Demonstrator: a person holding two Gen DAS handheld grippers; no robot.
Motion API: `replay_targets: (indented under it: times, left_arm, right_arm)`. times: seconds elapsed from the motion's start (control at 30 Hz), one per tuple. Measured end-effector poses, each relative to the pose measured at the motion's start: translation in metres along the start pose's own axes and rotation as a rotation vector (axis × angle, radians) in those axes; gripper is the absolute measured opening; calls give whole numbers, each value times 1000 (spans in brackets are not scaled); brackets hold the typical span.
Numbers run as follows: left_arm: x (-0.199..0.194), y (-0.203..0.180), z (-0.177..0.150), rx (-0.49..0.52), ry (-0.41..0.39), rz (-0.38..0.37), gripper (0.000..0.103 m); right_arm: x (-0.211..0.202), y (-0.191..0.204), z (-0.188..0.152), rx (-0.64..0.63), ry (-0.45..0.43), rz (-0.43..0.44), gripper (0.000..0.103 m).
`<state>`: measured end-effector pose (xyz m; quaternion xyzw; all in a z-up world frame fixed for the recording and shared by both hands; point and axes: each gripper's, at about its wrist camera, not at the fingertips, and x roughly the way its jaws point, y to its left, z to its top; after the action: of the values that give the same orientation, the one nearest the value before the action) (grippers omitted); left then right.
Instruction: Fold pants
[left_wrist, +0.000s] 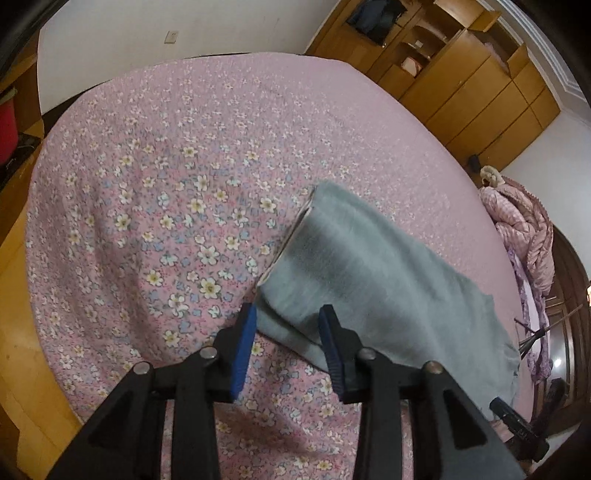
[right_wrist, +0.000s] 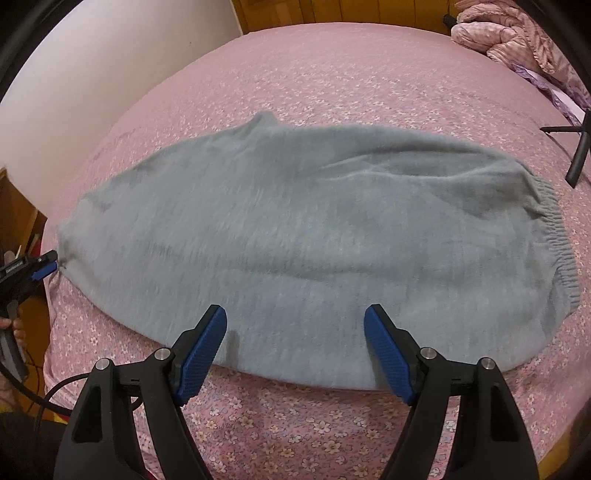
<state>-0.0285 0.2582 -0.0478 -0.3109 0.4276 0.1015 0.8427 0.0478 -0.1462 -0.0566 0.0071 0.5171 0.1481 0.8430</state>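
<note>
Bedroom with wooden wardrobes (left_wrist: 461, 74); pink floral bed (right_wrist: 332, 66) carrying grey pants (right_wrist: 295, 236), long axis left to right, waistband rightward. Right hand-held gripper (right_wrist: 295, 332) wide open, empty, over near edge. Left hand-held gripper (left_wrist: 288, 328) half open at cuff end. No legible writing.

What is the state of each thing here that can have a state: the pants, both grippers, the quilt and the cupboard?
pants: lying flat on the bed sheet, legs together, not yet folded across.
left gripper: open, at the leg-end corner, not clamped.
right gripper: open wide, above the near long edge, holding nothing.
quilt: bunched in a heap at the far corner.
cupboard: some compartments open, others shut.
</note>
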Motion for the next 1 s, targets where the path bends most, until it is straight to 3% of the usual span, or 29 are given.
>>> replay_targets:
  times: [0.27,0.43,0.57,0.7,0.8,1.0]
  left_arm:
    - [4,5,9,-6,-47,-14,35]
    - [12,0,13,20,-51,9,9]
    - [1,1,11,-16,-82,-26,4]
    - [-39,-10,10,-18,-143,-78,4]
    - [-52,-22,13,62,-153,-15,4]
    - [-3,7,-1,82,-64,202,3]
  right_arm:
    - [1,-1,-3,1,-1,0,80]
    - [1,-1,-3,-1,-1,-1,80]
    - [0,-1,-2,1,1,2,80]
    - [-2,-1,-1,0,-1,12,79]
    - [0,2,-1,-5,0,14,79]
    - [1,0,-3,-19,-1,16,79]
